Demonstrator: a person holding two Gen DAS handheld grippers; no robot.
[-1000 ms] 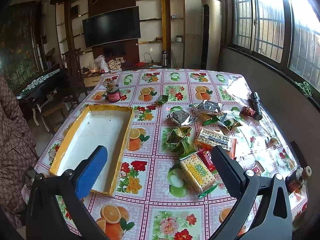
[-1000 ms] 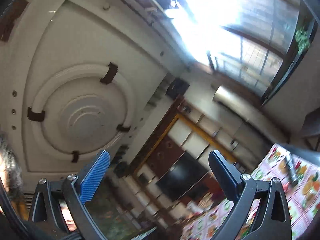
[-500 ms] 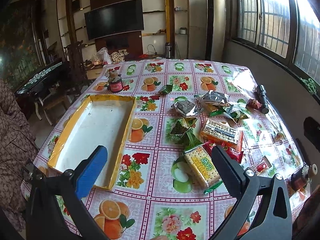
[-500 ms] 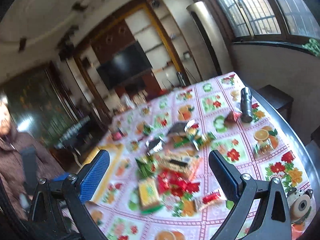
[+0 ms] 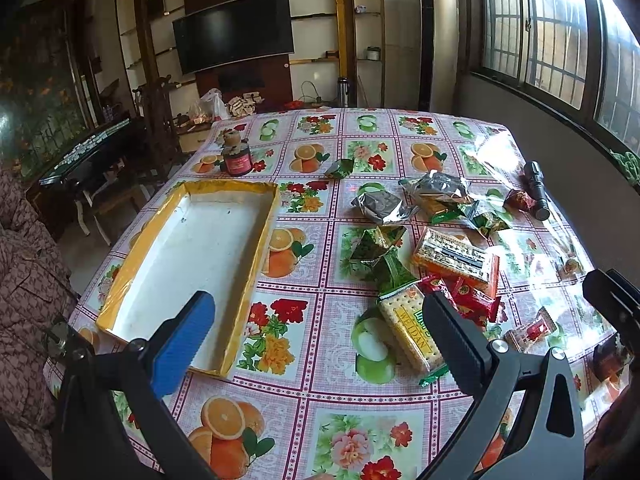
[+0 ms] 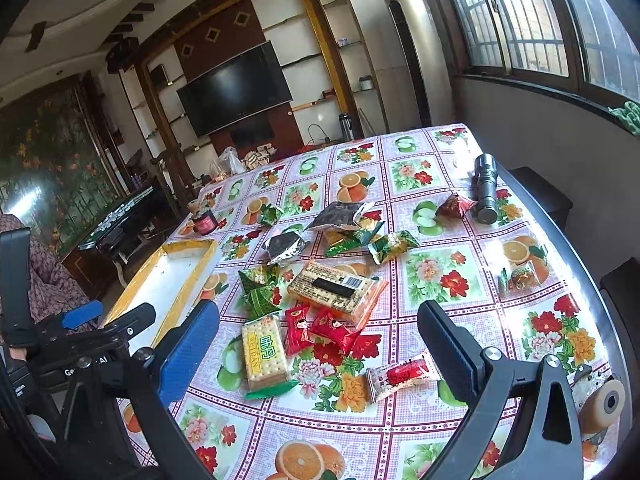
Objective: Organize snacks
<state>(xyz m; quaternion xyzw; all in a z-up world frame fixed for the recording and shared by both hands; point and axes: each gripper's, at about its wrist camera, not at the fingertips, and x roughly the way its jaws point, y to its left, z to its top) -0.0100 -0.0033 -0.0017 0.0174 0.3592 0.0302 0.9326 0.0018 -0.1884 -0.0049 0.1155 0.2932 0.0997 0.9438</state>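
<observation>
Snacks (image 6: 320,276) lay scattered over the middle of my table (image 6: 448,216), right of the tray (image 5: 192,260). I saw the cracker pack (image 6: 265,351) lying flat nearest me, its long axis running away from me toward the TV wall, tilted slightly left at the far end. Two red packets (image 6: 316,328) sat just beside it on the right, and the orange biscuit pack (image 6: 336,286) lay crosswise behind them. My left gripper (image 5: 316,336) hung above the table with its jaws wide apart, holding nothing. My right gripper (image 6: 320,344) was likewise spread and empty.
</observation>
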